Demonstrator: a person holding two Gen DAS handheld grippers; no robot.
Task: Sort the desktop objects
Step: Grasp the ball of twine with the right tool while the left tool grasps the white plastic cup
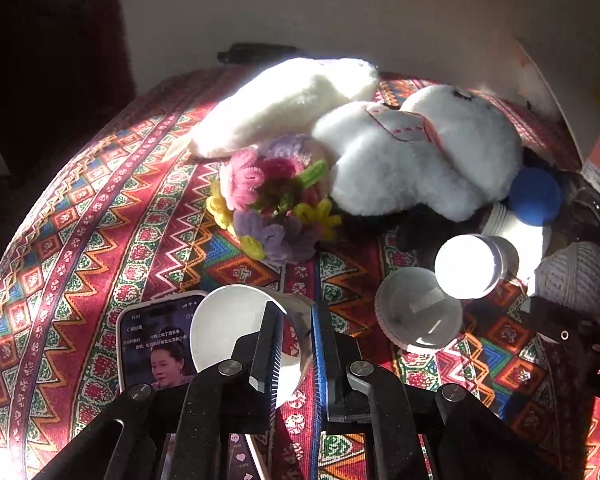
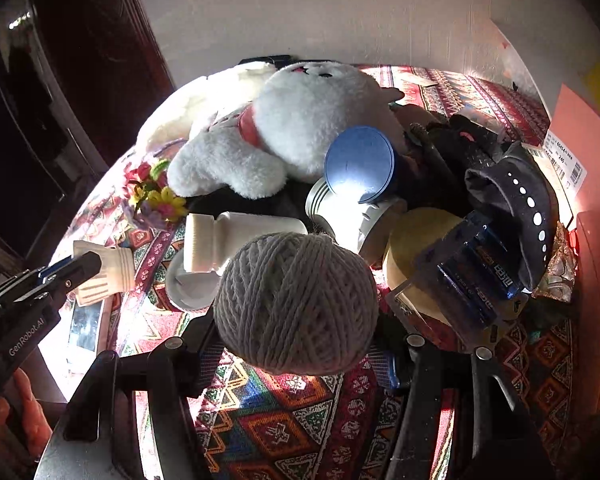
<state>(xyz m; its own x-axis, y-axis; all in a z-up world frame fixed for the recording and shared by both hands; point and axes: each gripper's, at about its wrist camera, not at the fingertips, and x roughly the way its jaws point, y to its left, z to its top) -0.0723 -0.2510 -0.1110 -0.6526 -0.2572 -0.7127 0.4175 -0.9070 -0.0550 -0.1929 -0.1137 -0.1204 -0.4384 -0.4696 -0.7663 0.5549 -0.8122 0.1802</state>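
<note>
My left gripper point(image 1: 296, 344) is shut on the wall of a white paper cup point(image 1: 228, 320), one finger inside the rim and one outside. The right wrist view shows the same cup point(image 2: 104, 272) held at the tip of the left gripper point(image 2: 70, 268), low over the cloth. My right gripper point(image 2: 296, 356) is shut on a grey ball of yarn point(image 2: 296, 304), squeezed between both fingers. In the left wrist view, the yarn ball point(image 1: 576, 276) sits at the far right with the right gripper point(image 1: 572, 332) below it.
A patterned tablecloth point(image 1: 100, 220) covers the table. On it lie a white plush rabbit point(image 1: 420, 152), pipe-cleaner flowers point(image 1: 276, 200), a lit phone point(image 1: 156, 344), a white bottle point(image 2: 236, 240), a loose lid point(image 1: 418, 312), a blue-lidded jar point(image 2: 360, 164), a battery pack point(image 2: 472, 276) and a dotted black sock point(image 2: 516, 200).
</note>
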